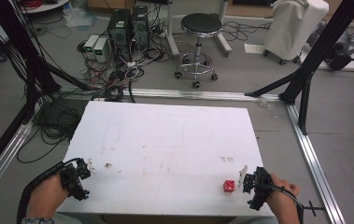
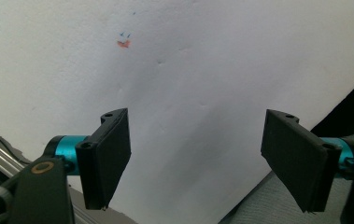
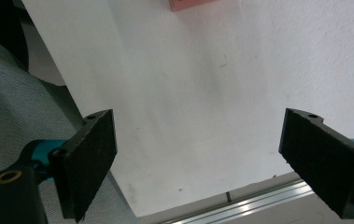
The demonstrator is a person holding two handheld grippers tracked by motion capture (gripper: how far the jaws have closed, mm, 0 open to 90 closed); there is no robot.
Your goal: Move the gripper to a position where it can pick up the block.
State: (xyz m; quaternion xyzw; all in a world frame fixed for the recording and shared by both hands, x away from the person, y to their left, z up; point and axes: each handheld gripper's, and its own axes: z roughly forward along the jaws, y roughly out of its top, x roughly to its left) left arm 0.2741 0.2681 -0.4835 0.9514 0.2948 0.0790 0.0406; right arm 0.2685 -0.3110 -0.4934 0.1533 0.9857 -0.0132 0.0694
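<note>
Beside the right claw [image 1: 245, 183] sits a small red cube [image 1: 229, 186]

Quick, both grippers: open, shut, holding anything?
Left gripper: open, empty.
Right gripper: open, empty; the red block sits apart on the table.

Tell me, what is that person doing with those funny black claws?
A person sits at a white table holding a gripper in each hand. The left gripper hovers at the near left corner, jaws wide open and holding nothing. The right gripper is near the right edge, jaws open too, close beside a small red block but not touching it. Nothing has been picked up.
</note>
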